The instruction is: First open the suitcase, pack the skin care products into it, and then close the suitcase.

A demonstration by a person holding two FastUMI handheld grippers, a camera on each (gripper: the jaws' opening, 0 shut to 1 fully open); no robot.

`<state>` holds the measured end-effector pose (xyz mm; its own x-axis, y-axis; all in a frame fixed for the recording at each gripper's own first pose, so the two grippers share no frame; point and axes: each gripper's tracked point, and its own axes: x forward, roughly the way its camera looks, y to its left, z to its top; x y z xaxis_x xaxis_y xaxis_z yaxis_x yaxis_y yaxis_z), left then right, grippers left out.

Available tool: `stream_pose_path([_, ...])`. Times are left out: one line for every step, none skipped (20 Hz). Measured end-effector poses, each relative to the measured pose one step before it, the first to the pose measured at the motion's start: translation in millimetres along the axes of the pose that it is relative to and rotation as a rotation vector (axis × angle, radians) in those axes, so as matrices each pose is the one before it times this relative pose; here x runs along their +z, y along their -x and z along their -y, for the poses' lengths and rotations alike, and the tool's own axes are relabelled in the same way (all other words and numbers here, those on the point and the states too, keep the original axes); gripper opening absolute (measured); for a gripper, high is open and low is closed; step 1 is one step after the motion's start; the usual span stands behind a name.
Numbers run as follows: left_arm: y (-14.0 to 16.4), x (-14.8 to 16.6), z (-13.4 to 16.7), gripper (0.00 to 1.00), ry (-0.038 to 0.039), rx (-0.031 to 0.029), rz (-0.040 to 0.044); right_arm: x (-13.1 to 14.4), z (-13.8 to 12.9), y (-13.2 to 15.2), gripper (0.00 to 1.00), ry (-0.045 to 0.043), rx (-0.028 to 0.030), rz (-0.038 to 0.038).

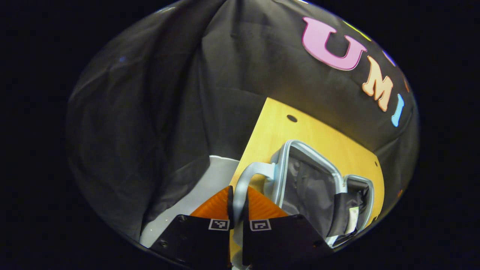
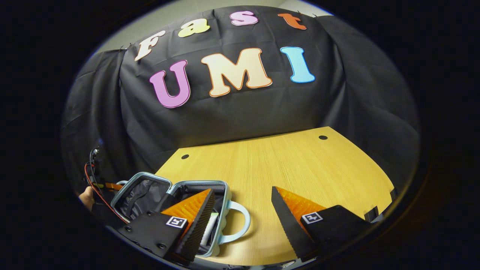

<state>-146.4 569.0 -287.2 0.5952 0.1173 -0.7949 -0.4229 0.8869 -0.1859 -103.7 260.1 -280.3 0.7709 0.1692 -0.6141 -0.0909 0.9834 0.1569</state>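
The light-blue suitcase lies open on the wooden table, its grey-lined halves spread side by side. My left gripper is shut on the handle of the nearer half, which runs between the orange fingers. A white skin care item shows in the farther half. In the right gripper view the suitcase sits at the lower left with a white item inside. My right gripper stands open and holds nothing. Its left finger hangs over the case beside the other handle.
The table stretches bare to the right of the case, with small dark holes near its back edge. A hand with cables is at the far left. Pale floor lies beyond the table's left edge.
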Motion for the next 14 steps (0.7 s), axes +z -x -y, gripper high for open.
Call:
stream_pose_path([9.41, 9.77, 13.09, 0.05, -0.00932, -0.0108, 0.02181, 1.4, 2.43, -0.6, 0.95, 0.00445, 0.00131, 0.00636])
stream_pose_path([7.23, 9.45, 10.64, 0.06, -0.00914, -0.0158, 0.02917, 3.32, 2.07, 0.29, 0.95, 0.00134, 0.00075, 0.00604])
stream_pose_path([7.7, 8.61, 11.19, 0.05, -0.01044, -0.01556, 0.0289, 2.58, 1.28, -0.12, 0.95, -0.00128, 0.00433, 0.00624])
stream_pose_path([9.57, 7.75, 9.96, 0.05, -0.01161, -0.01658, 0.01998, 3.44, 0.89, 0.63, 0.95, -0.00083, 0.00622, 0.00629])
stream_pose_path([7.8, 8.98, 12.18, 0.05, -0.01439, -0.01605, 0.02681, 4.23, 1.45, 1.56, 0.95, 0.00313, 0.00668, 0.00908])
stream_pose_path([5.29, 8.42, 16.96, 0.05, -0.01824, -0.01738, 0.01413, 6.16, 1.66, 1.38, 0.95, 0.00587, 0.00869, 0.01766])
stream_pose_path([5.47, 7.29, 14.7, 0.05, -0.00852, -0.01586, 0.02387, 6.19, 2.2, 1.26, 0.95, 0.00923, 0.00834, 0.01927])
stream_pose_path([5.42, 6.71, 15.63, 0.04, -0.00732, -0.01495, 0.00363, 4.12, 2.6, 0.48, 0.95, 0.01188, 0.01276, 0.01356])
stream_pose_path([4.81, 6.6, 13.54, 0.04, -0.0101, -0.00436, 0.01735, 3.39, 1.09, 0.0, 0.95, 0.01152, 0.01971, 0.00672])
stream_pose_path([0.32, 5.9, 15.28, 0.04, -0.01641, -0.00898, 0.01345, 3.4, 3.04, -0.55, 0.95, 0.01019, 0.01966, 0.00647])
stream_pose_path([4.79, 4.55, 13.99, 0.04, -0.01234, -0.0042, 0.00989, 4.76, 5.16, -1.32, 0.95, 0.00755, 0.01503, 0.00454])
stream_pose_path([9.26, 2.36, 21.0, 0.04, -0.01062, -0.00608, 0.00817, 3.95, 6.01, -0.25, 0.95, -0.00045, 0.01385, 0.00157])
stream_pose_path([4.49, 5.83, 14.38, 0.04, -0.00943, -0.01029, 0.0137, 4.77, 6.17, 1.64, 0.95, -0.00412, 0.01058, 0.00642])
stream_pose_path([2.18, 3.78, 17.63, 0.04, -0.00856, -0.01482, 0.00617, 6.29, 6.62, 2.95, 0.95, -0.0052, 0.00977, 0.01079])
